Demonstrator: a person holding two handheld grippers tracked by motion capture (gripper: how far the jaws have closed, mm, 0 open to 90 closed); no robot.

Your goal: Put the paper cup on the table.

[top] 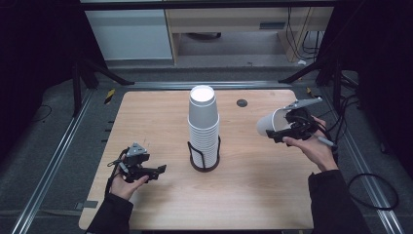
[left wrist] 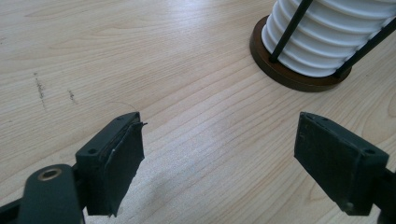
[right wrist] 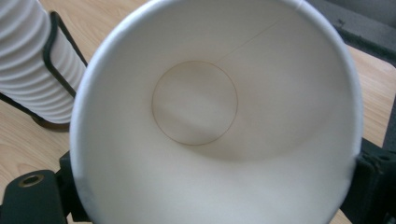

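1 cup stack (top: 203, 122) in 1 wire holder (top: 204, 158); 1 loose cup (top: 269, 125); 2 grippers; 1 table (top: 253, 195).

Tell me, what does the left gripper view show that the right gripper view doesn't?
The left gripper view alone gives the left gripper with its jaws wide apart over bare table, holding nothing. The right gripper view alone gives the right gripper clamped on the rim of a single paper cup, looking straight into its inside. Both share the stack of cups in its wire holder.
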